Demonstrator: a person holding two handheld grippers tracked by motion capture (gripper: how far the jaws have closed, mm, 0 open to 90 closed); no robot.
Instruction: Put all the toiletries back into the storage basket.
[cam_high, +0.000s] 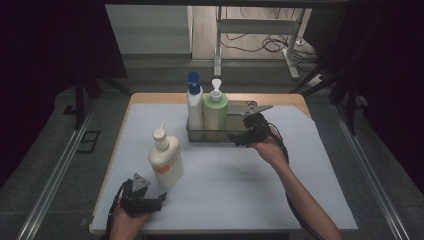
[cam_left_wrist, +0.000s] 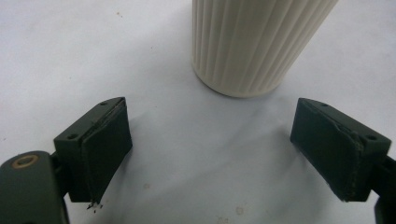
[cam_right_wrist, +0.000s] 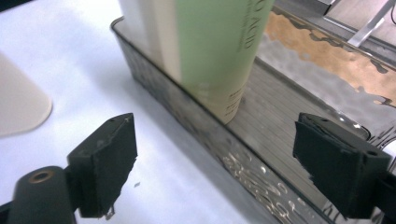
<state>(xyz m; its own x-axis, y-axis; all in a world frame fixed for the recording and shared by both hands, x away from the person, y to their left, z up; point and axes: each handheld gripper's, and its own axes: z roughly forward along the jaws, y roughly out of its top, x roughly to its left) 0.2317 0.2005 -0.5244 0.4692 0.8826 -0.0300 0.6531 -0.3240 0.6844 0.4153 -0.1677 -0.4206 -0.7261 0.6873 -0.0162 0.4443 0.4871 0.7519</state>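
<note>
1. Nearest the high camera, at lower left of its frame, the left gripper (cam_high: 142, 196) sits in a hand on the pale table cover (cam_high: 230, 180), jaws released and empty.
2. Just above it stands the cream ribbed plastic bottle with a white nozzle cap (cam_high: 165, 159), upright, long axis vertical, with an orange band low on its body. The left gripper view adds the fluted base (cam_left_wrist: 252, 44) at upper centre, apart from both black pads (cam_left_wrist: 105, 144).
3. Centre of the high view: the clear rectangular plastic tray (cam_high: 220, 134), its long side running left to right, holds the white bottle with a blue cap (cam_high: 194, 105) and the pale green pump bottle (cam_high: 215, 111), both upright and touching.
4. The right gripper view shows what the high view cannot: grey upright lettering on the green bottle (cam_right_wrist: 215, 51), partly cut off, ending in "ACID", with finer print near the base too small to read, and the tray's patterned wall (cam_right_wrist: 243, 163).
5. Right of centre in the high view, the right gripper (cam_high: 248, 131) hangs at the tray's right end, pointing left; its jaws stand wide with nothing clasped, straddling the tray wall in its own view.
</note>
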